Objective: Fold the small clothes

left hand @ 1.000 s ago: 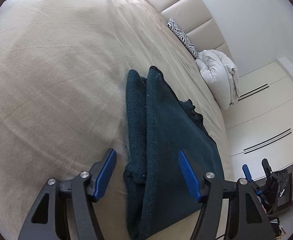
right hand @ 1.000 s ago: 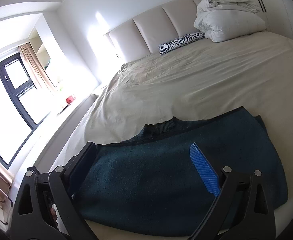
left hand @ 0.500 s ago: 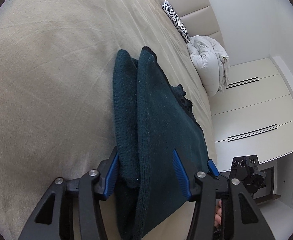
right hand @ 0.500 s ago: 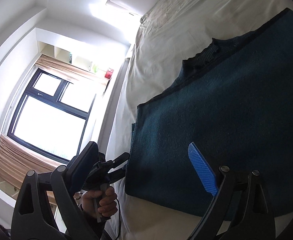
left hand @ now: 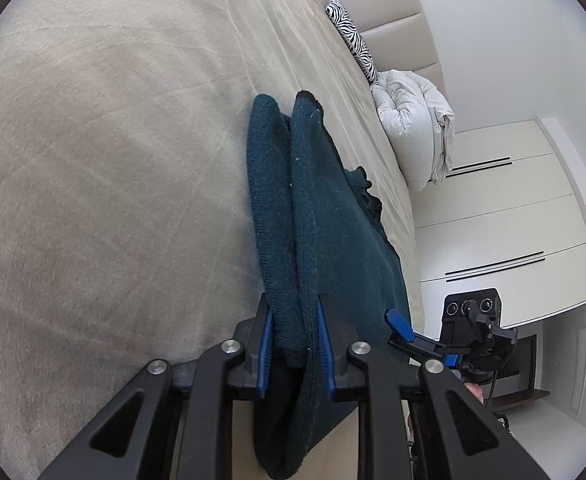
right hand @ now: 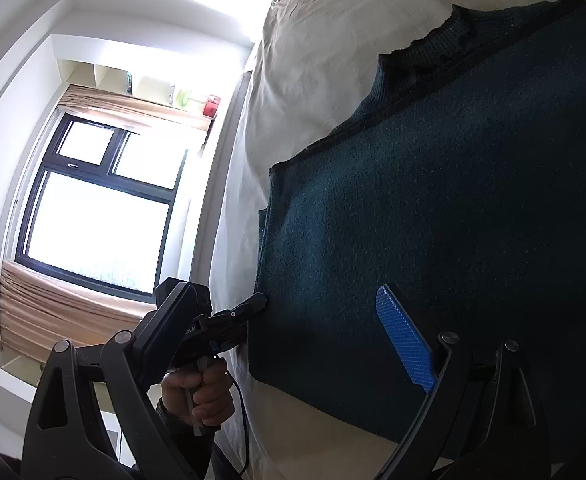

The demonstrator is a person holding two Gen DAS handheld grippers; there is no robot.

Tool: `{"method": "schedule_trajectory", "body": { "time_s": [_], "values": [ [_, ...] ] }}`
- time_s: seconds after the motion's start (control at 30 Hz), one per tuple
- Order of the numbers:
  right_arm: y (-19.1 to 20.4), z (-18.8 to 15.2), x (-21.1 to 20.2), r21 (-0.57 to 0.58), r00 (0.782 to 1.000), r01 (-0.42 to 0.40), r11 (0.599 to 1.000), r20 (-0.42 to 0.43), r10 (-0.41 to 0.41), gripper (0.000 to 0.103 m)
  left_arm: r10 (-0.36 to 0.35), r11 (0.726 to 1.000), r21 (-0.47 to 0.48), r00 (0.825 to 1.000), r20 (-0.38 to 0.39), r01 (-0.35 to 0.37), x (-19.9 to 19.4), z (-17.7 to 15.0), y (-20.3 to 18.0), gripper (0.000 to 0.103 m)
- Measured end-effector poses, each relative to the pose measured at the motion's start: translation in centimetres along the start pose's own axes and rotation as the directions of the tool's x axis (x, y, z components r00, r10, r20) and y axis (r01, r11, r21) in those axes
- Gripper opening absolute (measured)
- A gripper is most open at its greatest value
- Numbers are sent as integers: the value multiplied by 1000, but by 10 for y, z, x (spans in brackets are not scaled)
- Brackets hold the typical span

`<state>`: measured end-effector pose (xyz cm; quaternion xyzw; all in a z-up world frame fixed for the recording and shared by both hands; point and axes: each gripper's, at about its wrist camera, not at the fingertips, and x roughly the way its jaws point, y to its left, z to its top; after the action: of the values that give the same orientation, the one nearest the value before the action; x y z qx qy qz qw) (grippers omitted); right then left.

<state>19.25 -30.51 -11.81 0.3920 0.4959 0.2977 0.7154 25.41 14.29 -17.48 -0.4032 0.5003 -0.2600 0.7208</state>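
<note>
- No brand, label or writing can be read anywhere.
- The dark teal sweater [left hand: 333,248] lies folded at the near edge of the beige bed [left hand: 101,168].
- The left gripper [left hand: 293,344] has just been closing; its blue pads now pinch the sweater's doubled edge.
- The right gripper [right hand: 289,344] stands wide open over the sweater, gripping nothing.
- Only the left view shows the zebra pillow [left hand: 353,36], white duvet [left hand: 413,136] and wardrobe [left hand: 501,220].
- Only the right view shows the window [right hand: 93,208], curtains and the hand [right hand: 197,396] holding the left gripper.

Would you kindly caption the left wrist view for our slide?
Left gripper pinching the edge of a dark green sweater on a beige bed.
</note>
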Motion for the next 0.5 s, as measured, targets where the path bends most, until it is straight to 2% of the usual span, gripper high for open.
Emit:
{"method": "schedule_trajectory", "body": {
  "time_s": [0.2,0.33,0.4,0.43,0.47,0.5],
  "values": [
    [7,1,14,-10,999,-28,1000,-37,28,92,-5,1000,3,999,36,5,-8,-4,0,17],
    [10,8,31,-12,995,-56,998,-78,55,92,34,998,42,998,46,-36,-12,-7,-8,16],
    [4,14,45,14,991,-59,998,-117,61,92,83,992,87,995,49,-87,-14,-9,-15,16],
    [0,16,51,27,991,-43,999,-129,46,92,131,982,132,990,56,-137,-13,-11,-24,16],
    [-4,18,56,36,989,-32,999,-141,36,90,196,957,203,978,72,-207,-11,-13,-36,16],
    [-7,19,60,39,988,-35,999,-147,41,90,267,915,285,959,95,-284,-8,-17,-51,16]
  ]
}}
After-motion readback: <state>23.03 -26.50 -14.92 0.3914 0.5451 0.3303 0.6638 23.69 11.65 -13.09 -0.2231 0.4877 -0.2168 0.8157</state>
